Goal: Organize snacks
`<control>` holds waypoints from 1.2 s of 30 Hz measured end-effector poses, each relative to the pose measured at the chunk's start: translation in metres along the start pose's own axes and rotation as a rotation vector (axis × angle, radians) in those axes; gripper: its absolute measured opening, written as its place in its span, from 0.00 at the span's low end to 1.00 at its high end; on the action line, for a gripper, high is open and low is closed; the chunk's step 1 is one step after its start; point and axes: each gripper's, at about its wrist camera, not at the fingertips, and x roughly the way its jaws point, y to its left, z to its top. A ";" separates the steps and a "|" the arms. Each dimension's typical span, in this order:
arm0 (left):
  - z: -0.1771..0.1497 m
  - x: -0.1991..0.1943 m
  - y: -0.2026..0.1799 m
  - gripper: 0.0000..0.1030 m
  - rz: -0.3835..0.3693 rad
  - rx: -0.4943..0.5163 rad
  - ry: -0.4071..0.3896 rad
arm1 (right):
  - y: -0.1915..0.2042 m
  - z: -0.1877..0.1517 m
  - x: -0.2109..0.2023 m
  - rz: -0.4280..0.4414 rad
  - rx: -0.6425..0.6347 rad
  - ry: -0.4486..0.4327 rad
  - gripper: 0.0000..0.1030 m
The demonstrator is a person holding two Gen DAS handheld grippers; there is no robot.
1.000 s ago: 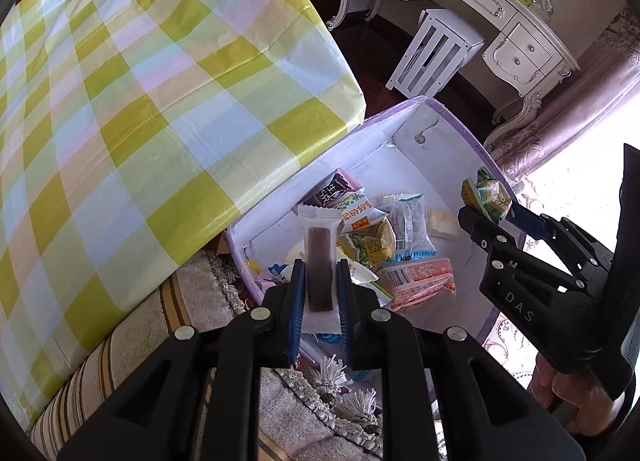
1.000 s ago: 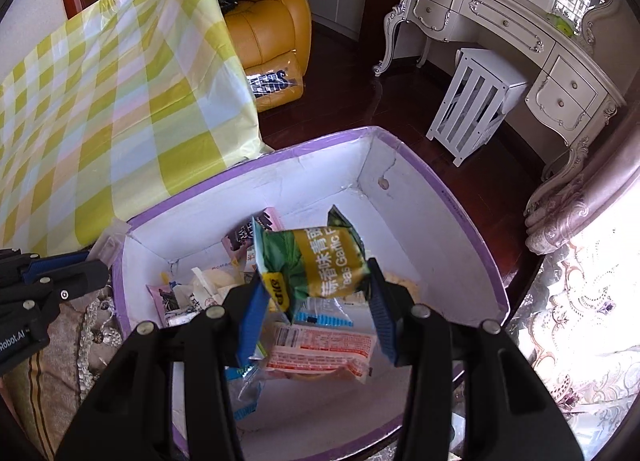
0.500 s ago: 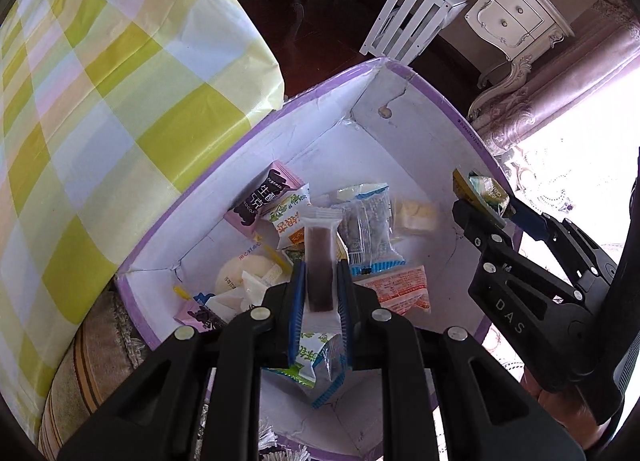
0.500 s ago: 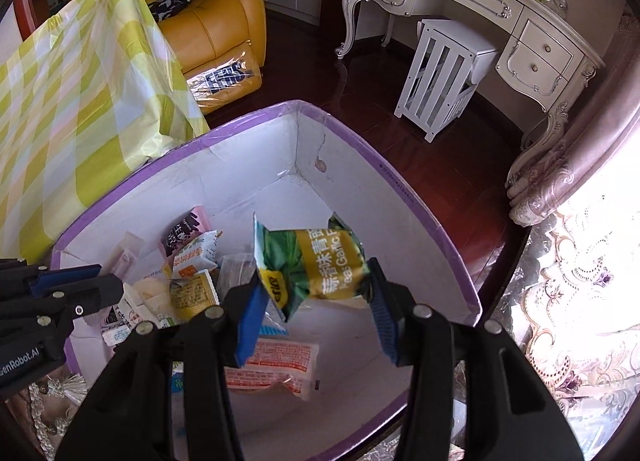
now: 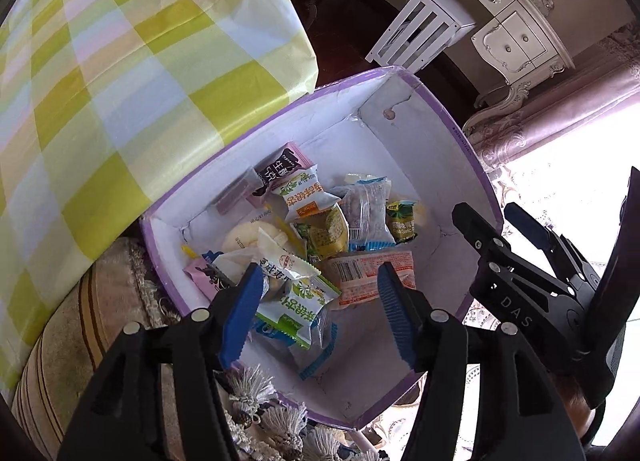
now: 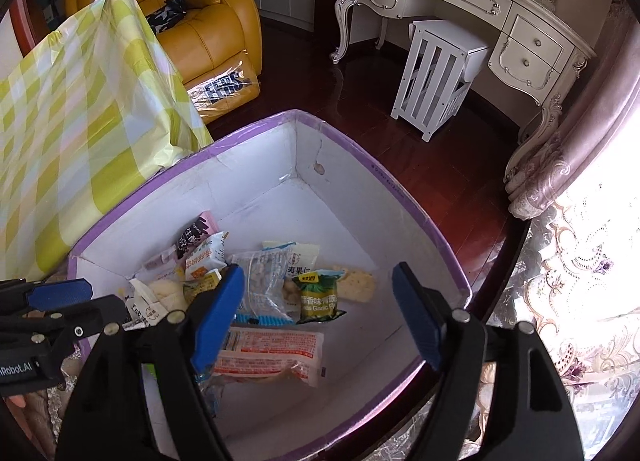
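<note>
both the left gripper [image 5: 320,313] and the right gripper [image 6: 316,315] are hanging spread and empty over the box [image 6: 256,129], their jaws having just been opening, so the brown bar [image 5: 236,195] and green packet [image 6: 320,295] are now lying inside among the other snacks, finishing this drop-off.

"DAS" printed on right gripper [image 5: 514,221] body. "Garlic" legible on green snack packet [image 6: 319,296]. Partial "Robot.AI" on left gripper [image 6: 60,301] housing; other pkt text unreadable.

Both wrist views look steeply down (close) into box [image 5: 472,149].
</note>
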 end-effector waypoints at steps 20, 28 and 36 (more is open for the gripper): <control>-0.083 -0.059 0.021 0.96 0.064 -0.029 -0.117 | 0.038 -0.034 -0.036 -0.045 -0.104 0.008 0.74; -0.080 -0.060 0.029 0.96 0.023 -0.088 -0.122 | 0.038 -0.034 -0.036 -0.045 -0.106 0.014 0.74; -0.076 -0.057 0.029 0.96 0.033 -0.087 -0.119 | 0.036 -0.033 -0.037 -0.037 -0.103 0.013 0.74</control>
